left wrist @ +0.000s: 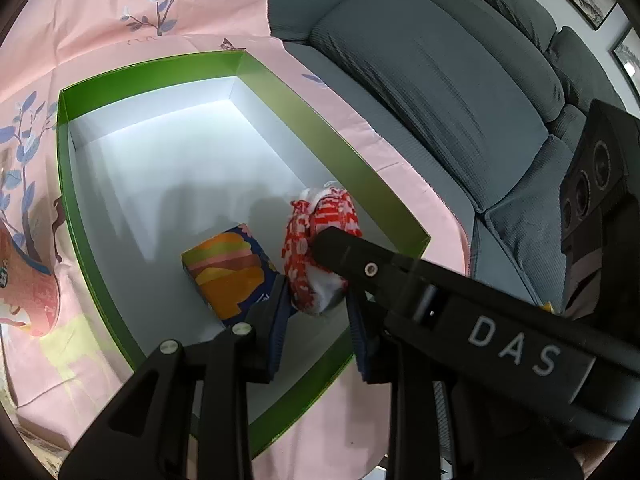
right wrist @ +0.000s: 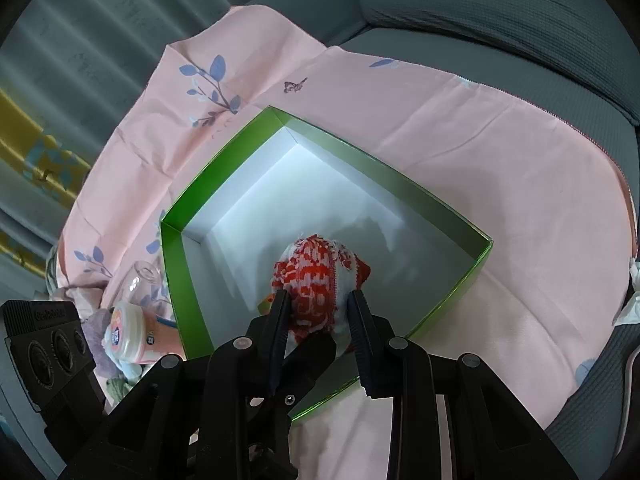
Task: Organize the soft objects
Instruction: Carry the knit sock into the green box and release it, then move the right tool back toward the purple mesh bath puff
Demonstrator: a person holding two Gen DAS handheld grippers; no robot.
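Observation:
A green box (left wrist: 360, 160) with a white inside lies on a pink flowered cloth (left wrist: 120, 8). Inside it sits a red-and-white knitted bundle (left wrist: 304, 240), beside a colourful tissue pack (left wrist: 228, 272). My left gripper (left wrist: 320, 294) is shut on the bundle's near, white end. The right gripper's black finger (left wrist: 340, 252) comes in from the right and rests on the bundle's top. In the right wrist view the knitted bundle (right wrist: 316, 276) sits low in the green box (right wrist: 176, 248), and my right gripper (right wrist: 318, 306) is shut on it, both pads pressing its sides. The tissue pack is almost hidden there.
Grey sofa cushions (left wrist: 420, 80) rise behind and to the right of the cloth. Left of the box lie a pink-capped bottle (right wrist: 124, 332), a clear glass jar (right wrist: 140, 280) and a greyish soft cloth (right wrist: 100, 332). A crumpled white tissue (right wrist: 632, 292) sits at the cloth's right edge.

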